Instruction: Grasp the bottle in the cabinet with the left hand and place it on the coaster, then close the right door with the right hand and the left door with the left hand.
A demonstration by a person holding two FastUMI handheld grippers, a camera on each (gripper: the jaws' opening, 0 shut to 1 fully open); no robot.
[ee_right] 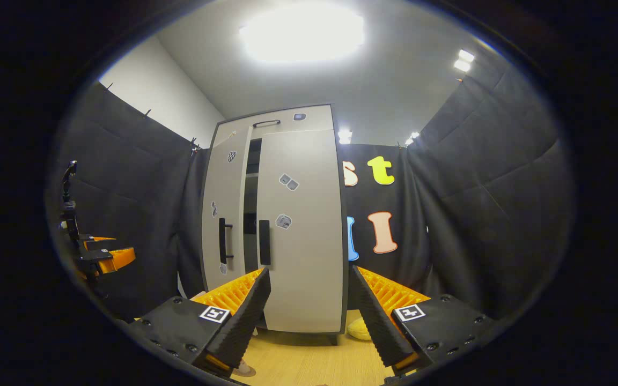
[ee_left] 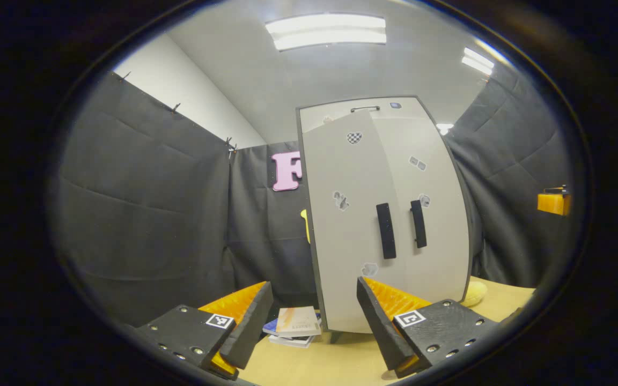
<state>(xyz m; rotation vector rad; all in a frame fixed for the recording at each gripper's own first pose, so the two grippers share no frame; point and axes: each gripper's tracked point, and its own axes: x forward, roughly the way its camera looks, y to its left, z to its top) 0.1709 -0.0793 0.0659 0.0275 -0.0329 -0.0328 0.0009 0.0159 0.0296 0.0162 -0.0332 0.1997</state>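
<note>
left gripper view: low over the table [ee_left: 336, 364], left of cabinet [ee_left: 389, 214], near, tilted up at its doors.
right gripper view: low, right-front of cabinet [ee_right: 293, 225], near, tilted up.
shared: cabinet front, both door handles.

The booth is lit from above by ceiling light panels [ee_left: 326, 31]. In the right gripper view the main panel [ee_right: 302, 31] is blown out into a glaring white patch, while in the left gripper view its tubes are resolved. Straight edges of the cabinet [ee_left: 384, 214] are bowed by fisheye distortion. Both views are sharp, with darkening toward the rims.
</note>
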